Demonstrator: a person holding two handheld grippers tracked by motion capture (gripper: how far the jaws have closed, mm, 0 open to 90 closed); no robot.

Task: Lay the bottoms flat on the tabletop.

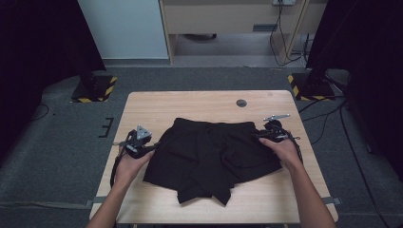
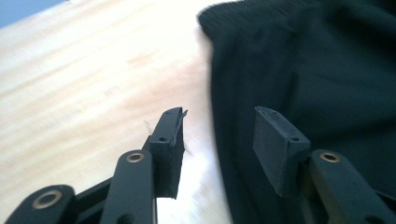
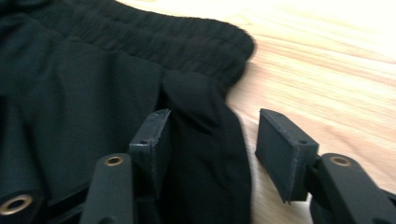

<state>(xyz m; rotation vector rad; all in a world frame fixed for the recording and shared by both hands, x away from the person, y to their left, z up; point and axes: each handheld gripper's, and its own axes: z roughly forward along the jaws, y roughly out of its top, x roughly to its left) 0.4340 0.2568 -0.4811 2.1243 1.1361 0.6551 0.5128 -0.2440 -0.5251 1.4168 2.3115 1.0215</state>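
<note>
you are at a light wooden bench (image 1: 209,102) with a small dark round disc (image 1: 241,103) set near its far edge. it stands on grey carpet (image 1: 52,142). beyond it are a pale blue panel (image 1: 123,28) and light wood furniture (image 1: 228,19) with cables (image 1: 280,38) hanging. black stands with yellow-black striped bases (image 1: 95,88) flank the bench, against dark curtains (image 1: 33,47).

Black shorts (image 1: 211,159) spread flat mid-table, waistband toward far edge, hems near front edge, left gripper (image 1: 154,147) at shorts' left side, right gripper (image 1: 257,136) at right waistband corner, round dark grommet (image 1: 241,103) near wooden table's (image 1: 157,107) far edge
</note>
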